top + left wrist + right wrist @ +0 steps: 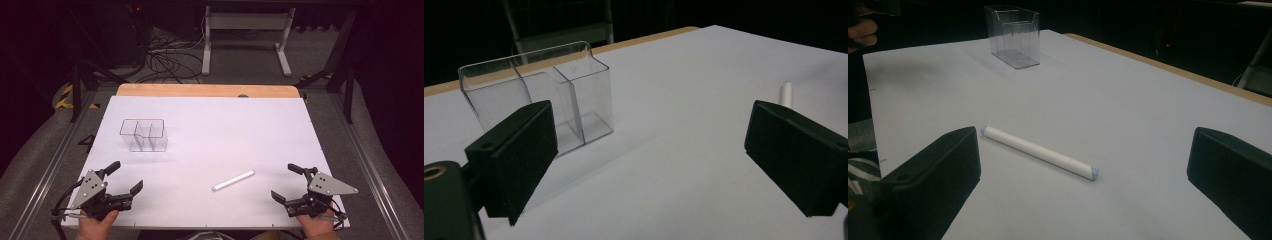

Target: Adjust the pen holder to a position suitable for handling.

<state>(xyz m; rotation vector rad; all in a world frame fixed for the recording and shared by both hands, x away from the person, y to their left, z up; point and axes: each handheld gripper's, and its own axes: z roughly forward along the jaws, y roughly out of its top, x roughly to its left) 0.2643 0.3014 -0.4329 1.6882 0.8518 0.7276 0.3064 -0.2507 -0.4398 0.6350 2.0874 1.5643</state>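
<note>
A slim white cylindrical stick (233,180) lay flat on the white desk (210,130), in the near right part, angled with one end toward the person. The right gripper (286,181) rested at the near right corner, its black fingers (933,180) spread wide with nothing between them; in the right gripper view the stick (1038,152) lay just ahead of them, untouched. The left gripper (126,176) sat at the near left corner, its fingers (516,155) likewise wide apart and empty. A clear plastic box with inner compartments (144,134) stood upright farther back on the left, well apart from the stick and ahead of the left gripper (649,150).
</note>
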